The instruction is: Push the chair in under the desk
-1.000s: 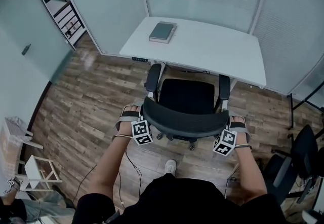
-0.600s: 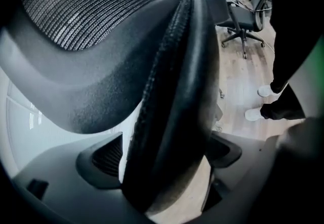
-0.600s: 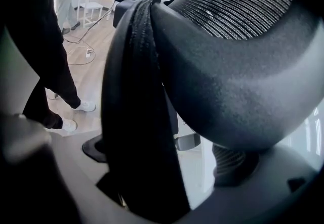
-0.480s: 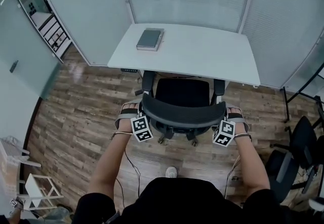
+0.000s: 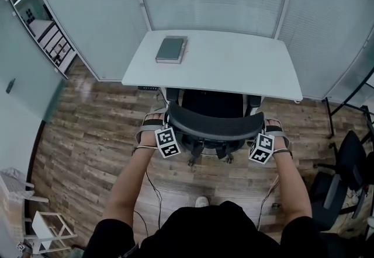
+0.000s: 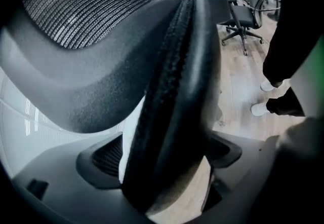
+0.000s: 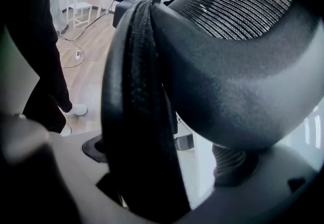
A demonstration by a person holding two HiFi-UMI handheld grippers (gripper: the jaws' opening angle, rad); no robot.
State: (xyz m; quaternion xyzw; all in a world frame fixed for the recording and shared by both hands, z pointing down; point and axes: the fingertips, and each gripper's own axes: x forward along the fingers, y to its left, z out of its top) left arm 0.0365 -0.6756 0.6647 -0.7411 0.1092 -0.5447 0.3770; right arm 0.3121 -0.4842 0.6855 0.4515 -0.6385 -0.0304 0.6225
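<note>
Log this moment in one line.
left tongs: shut on chair | right tongs: shut on chair | chair: partly under desk | push-in: not yet done

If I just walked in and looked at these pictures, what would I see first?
The black chair in the middle, its backrest clamped at each end by the left gripper and the right gripper. Right ahead of it stands the white desk, with the seat at its near edge and a grey book lying on its far left corner.
</note>
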